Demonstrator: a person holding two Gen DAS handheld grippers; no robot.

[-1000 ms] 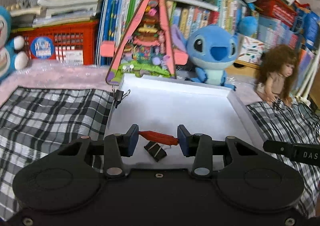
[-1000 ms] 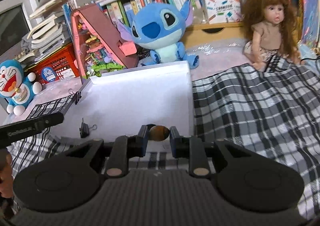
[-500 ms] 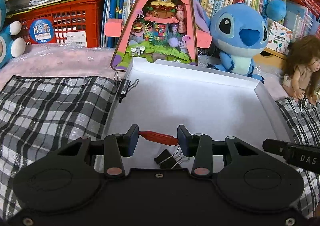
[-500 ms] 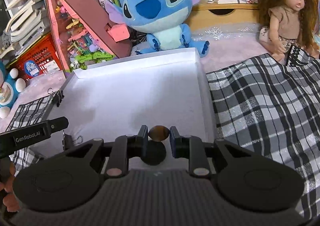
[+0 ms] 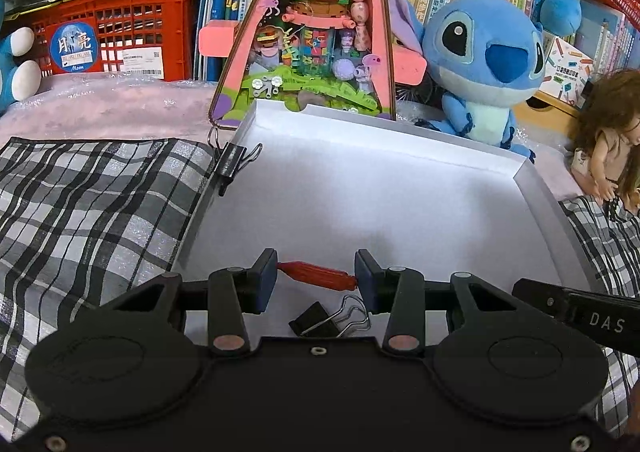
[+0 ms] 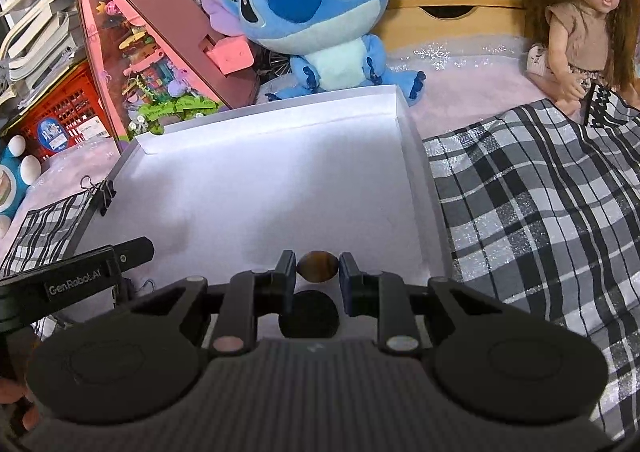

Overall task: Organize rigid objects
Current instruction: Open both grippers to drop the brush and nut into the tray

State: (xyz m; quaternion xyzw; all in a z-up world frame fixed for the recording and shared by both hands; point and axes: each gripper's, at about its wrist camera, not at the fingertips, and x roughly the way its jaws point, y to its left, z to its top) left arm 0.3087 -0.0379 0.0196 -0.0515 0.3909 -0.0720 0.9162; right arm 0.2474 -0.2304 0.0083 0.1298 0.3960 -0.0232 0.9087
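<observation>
Left wrist view: "DAS" on right gripper (image 5: pixel 576 316); left gripper (image 5: pixel 316 276) jaws nearly closed on red stick (image 5: pixel 318 275), long axis crosswise, over white tray (image 5: pixel 532 167) w/ black clip (image 5: pixel 316 322). Right jaws pinch brown bead (image 6: pixel 318 266) over tray near black disc (image 6: pixel 308 315); "GenRobot.AI" on left.

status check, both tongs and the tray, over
Left tongs shut on red stick. Right tongs shut on brown bead. Both over white tray. Binder clip and black disc lie below.
</observation>
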